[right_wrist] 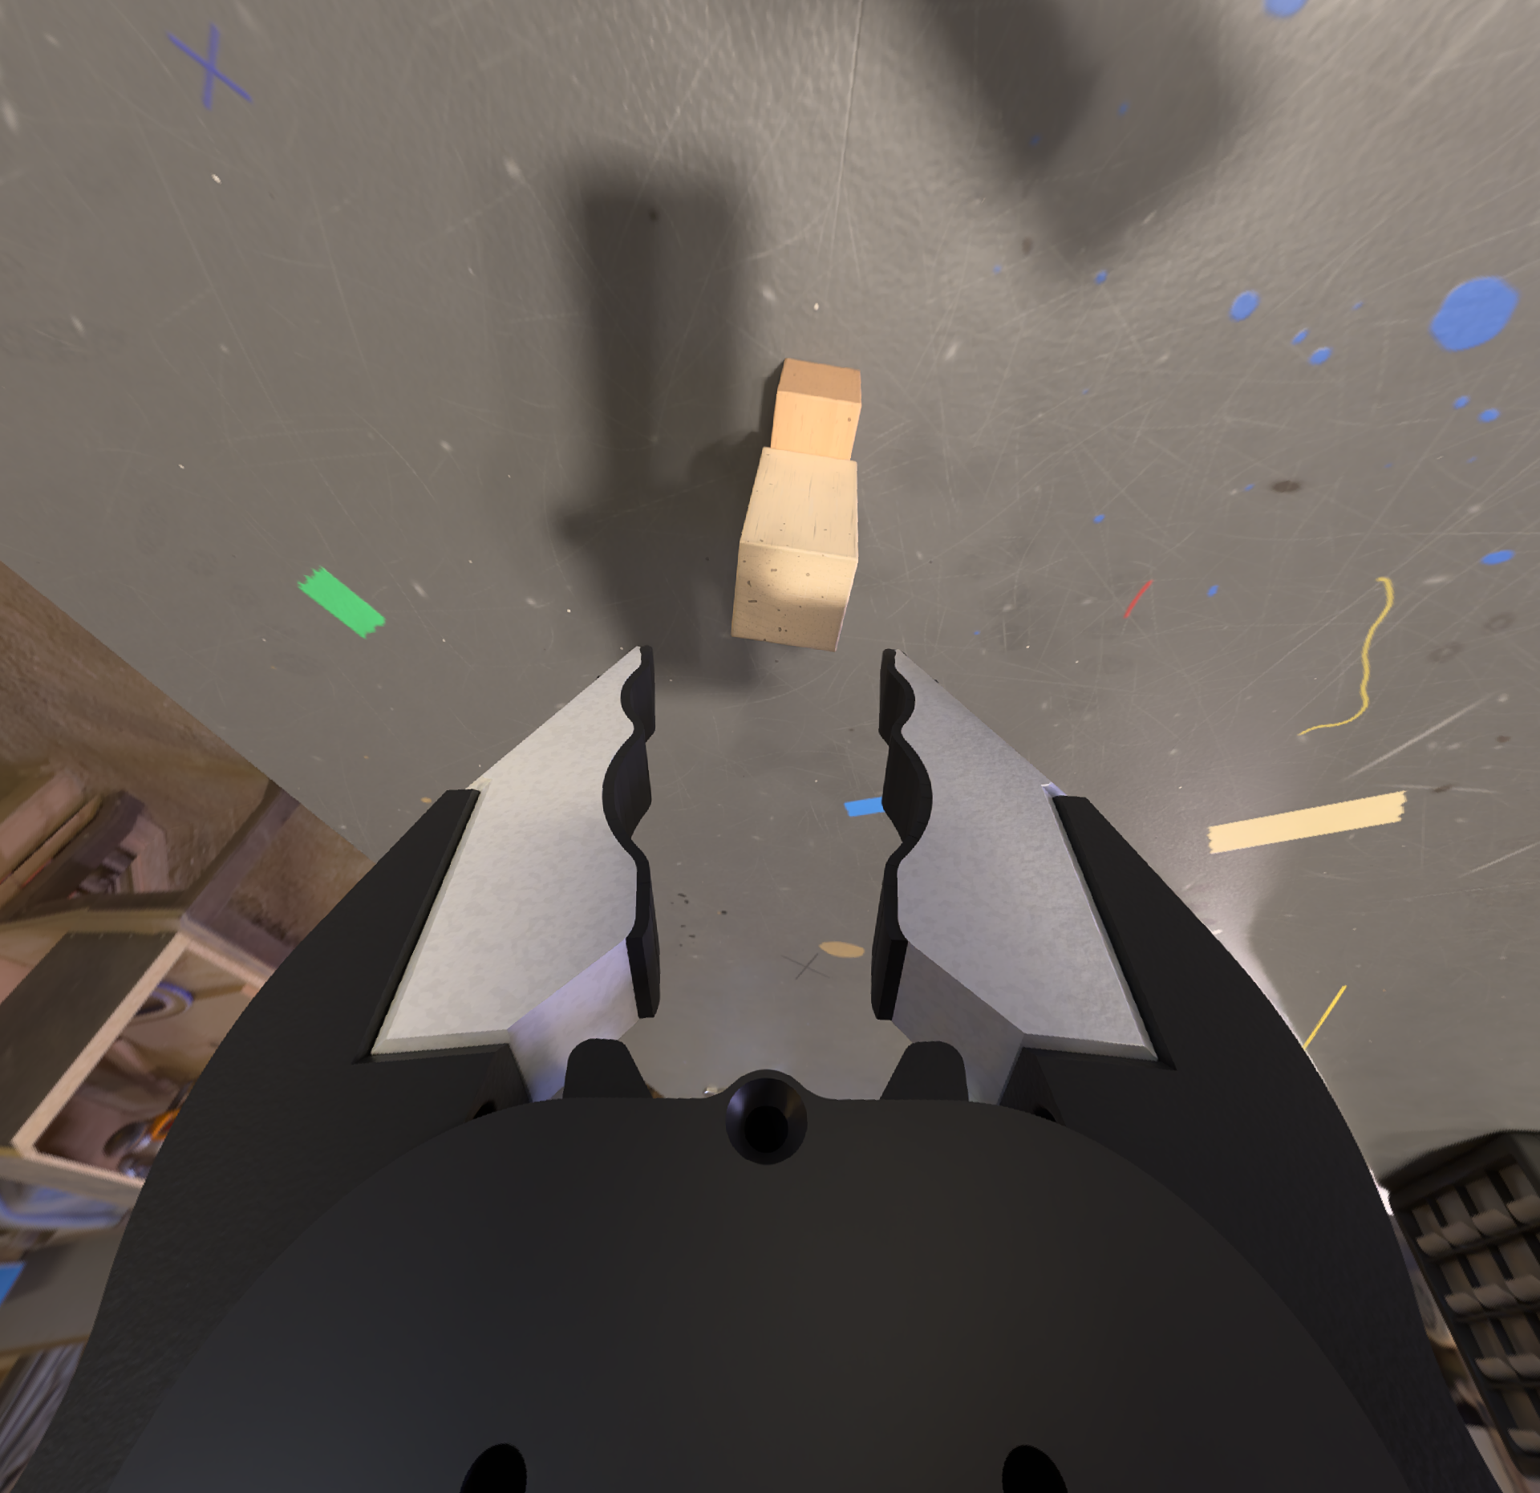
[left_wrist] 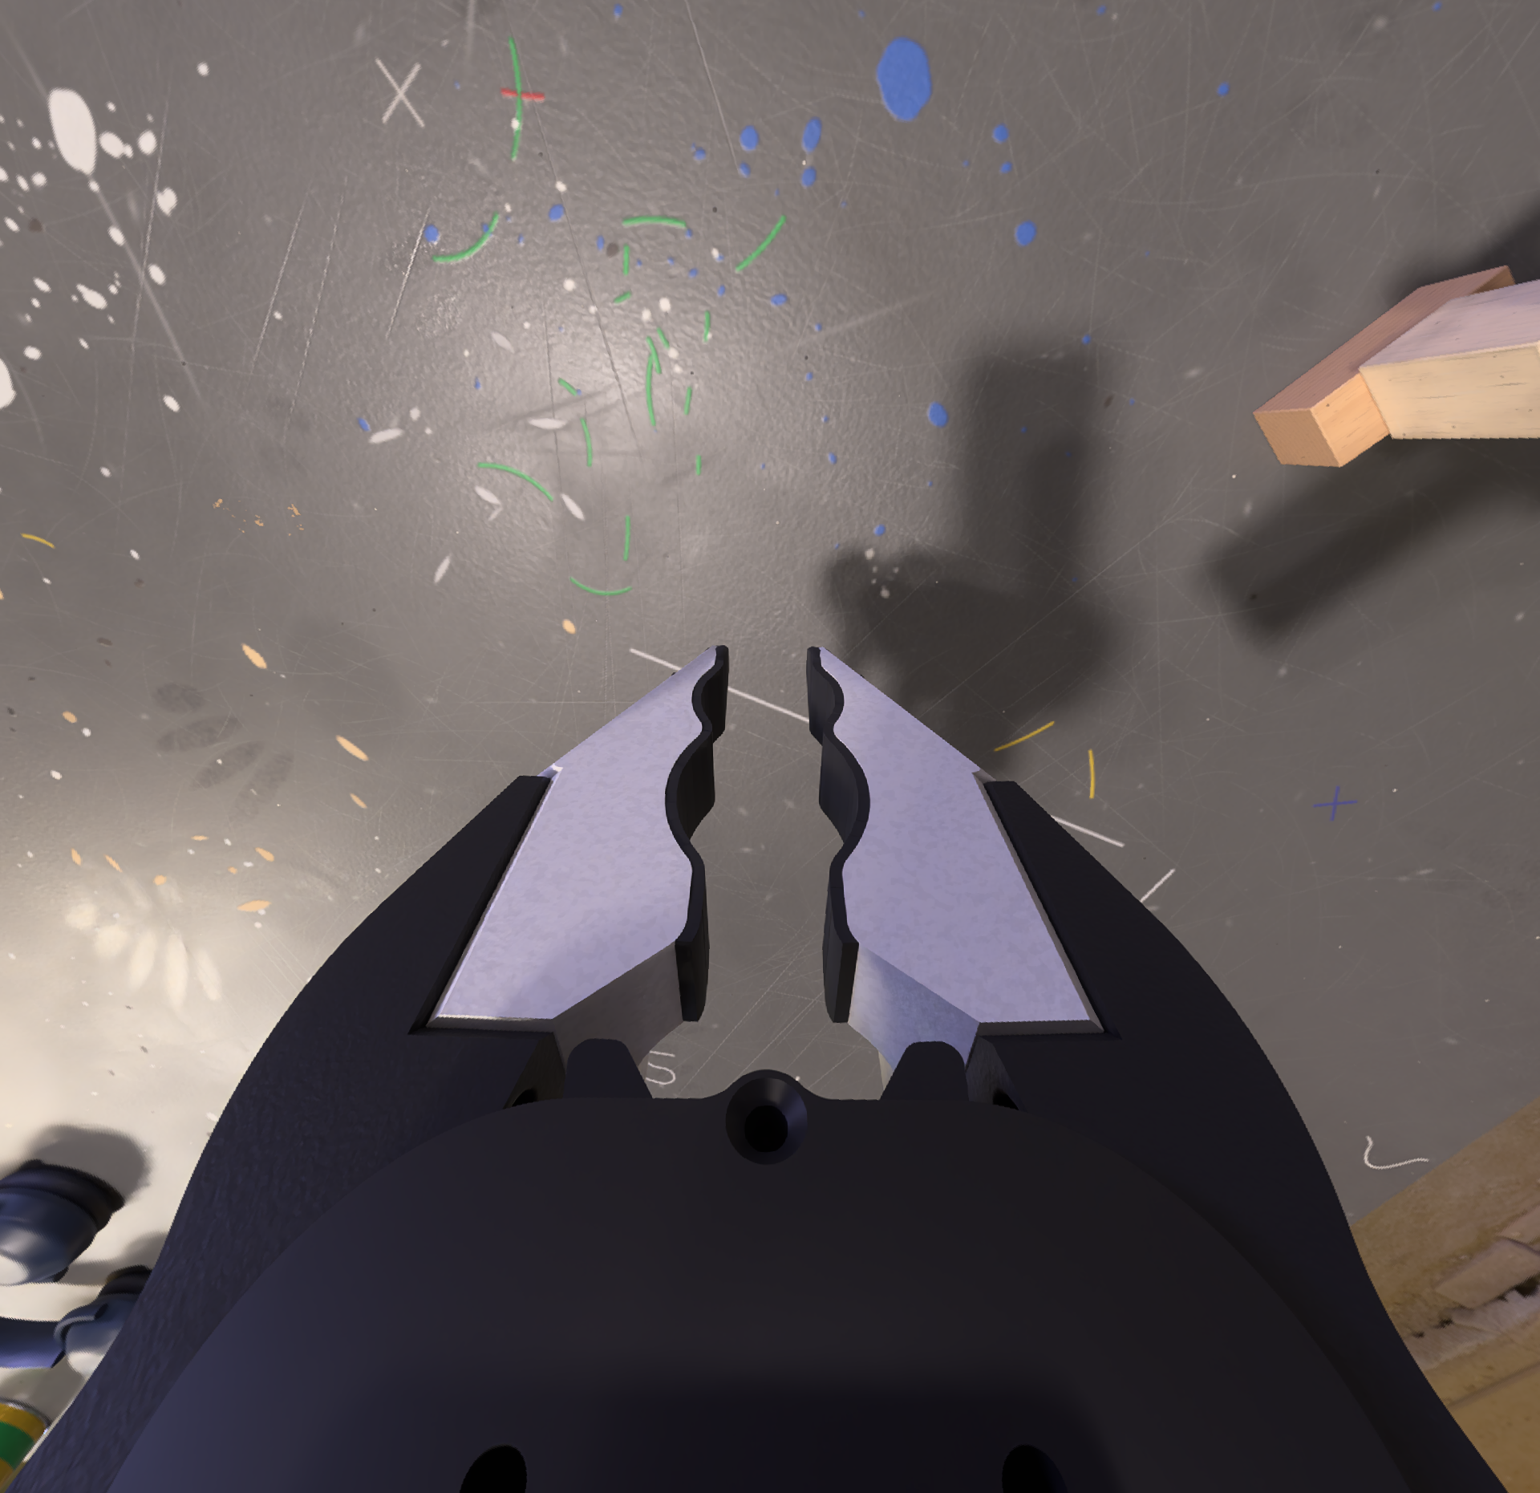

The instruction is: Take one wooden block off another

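Note:
Two wooden blocks sit stacked on the grey, paint-spattered table. In the right wrist view the pale upper block (right_wrist: 796, 561) lies over a tan lower block (right_wrist: 817, 411), whose far end sticks out beyond it. My right gripper (right_wrist: 767, 657) is open and empty, its fingertips just short of the pale block's near end and in line with it. In the left wrist view the pale block (left_wrist: 1458, 369) and the tan block (left_wrist: 1325, 419) are at the far right edge. My left gripper (left_wrist: 768, 653) is empty, its fingers a narrow gap apart, well to the left of the blocks.
The table edge (right_wrist: 192, 728) runs across the lower left of the right wrist view, with shelving beyond it. A dark crate (right_wrist: 1475, 1253) is at the lower right. Green tape (right_wrist: 342, 603) and yellow tape (right_wrist: 1308, 819) lie flat. Blue objects (left_wrist: 50, 1220) show at the lower left.

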